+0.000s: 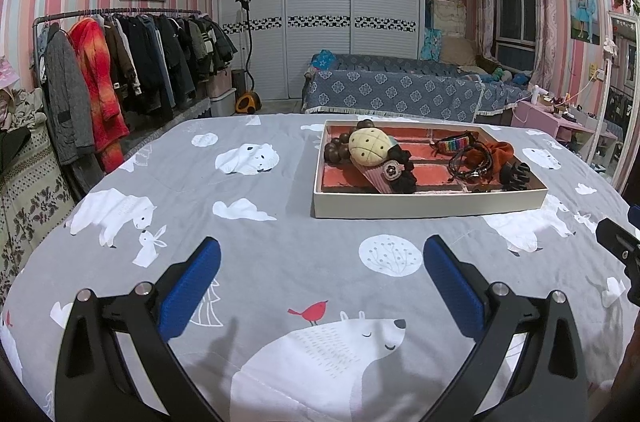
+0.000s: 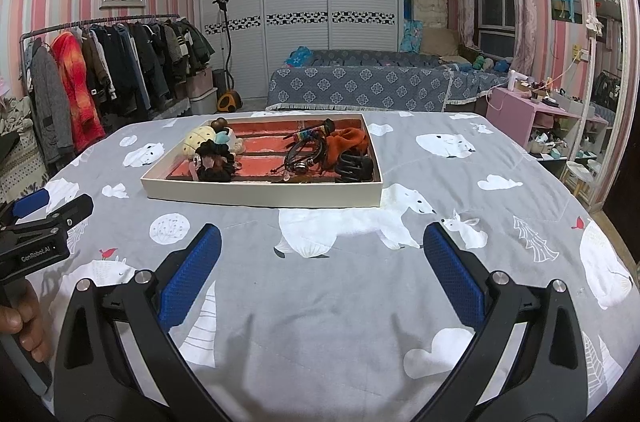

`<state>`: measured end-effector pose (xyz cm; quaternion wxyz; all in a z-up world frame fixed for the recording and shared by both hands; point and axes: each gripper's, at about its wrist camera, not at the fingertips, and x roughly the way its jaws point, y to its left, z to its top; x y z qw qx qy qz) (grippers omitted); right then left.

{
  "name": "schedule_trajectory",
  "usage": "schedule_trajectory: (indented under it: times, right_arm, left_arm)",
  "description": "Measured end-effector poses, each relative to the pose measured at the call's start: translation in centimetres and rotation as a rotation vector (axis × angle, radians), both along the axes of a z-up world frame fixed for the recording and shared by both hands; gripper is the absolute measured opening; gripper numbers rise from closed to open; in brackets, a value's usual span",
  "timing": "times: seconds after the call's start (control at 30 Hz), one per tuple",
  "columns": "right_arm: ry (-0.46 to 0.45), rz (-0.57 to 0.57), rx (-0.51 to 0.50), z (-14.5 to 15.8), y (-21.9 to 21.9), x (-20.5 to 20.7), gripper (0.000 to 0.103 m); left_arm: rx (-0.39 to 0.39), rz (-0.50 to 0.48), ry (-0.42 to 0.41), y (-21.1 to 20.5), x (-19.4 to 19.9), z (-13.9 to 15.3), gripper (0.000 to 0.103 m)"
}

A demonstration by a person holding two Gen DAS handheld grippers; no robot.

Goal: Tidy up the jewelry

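A white tray (image 1: 428, 206) with a red lining sits on the grey bear-print bedcover; it also shows in the right wrist view (image 2: 260, 196). In it lie brown wooden beads (image 1: 338, 150), a cream plush hair piece (image 1: 370, 144), a black scrunchie (image 2: 214, 160), dark cord bracelets (image 1: 470, 160), an orange scrunchie (image 2: 346, 142) and a black claw clip (image 2: 354, 168). My left gripper (image 1: 322, 258) is open and empty, short of the tray. My right gripper (image 2: 322, 246) is open and empty, near the tray's front edge.
The left gripper's body (image 2: 36, 234) shows at the right wrist view's left edge. A clothes rack (image 1: 120, 62) stands to the left, a blue-covered sofa (image 1: 400, 86) behind, a pink shelf (image 2: 536, 114) to the right.
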<state>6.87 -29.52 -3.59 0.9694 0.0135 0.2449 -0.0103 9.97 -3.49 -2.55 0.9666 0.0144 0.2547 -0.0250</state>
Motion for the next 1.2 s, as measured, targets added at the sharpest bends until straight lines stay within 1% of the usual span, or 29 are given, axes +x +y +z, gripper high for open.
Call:
schedule_trajectory:
  times: [1.2]
  right_arm:
    - [-0.006,0.004,-0.005,0.15,0.13,0.08,0.098]
  left_arm:
    - [-0.005,-0.006,-0.001,-0.28,0.25,0.35,0.099]
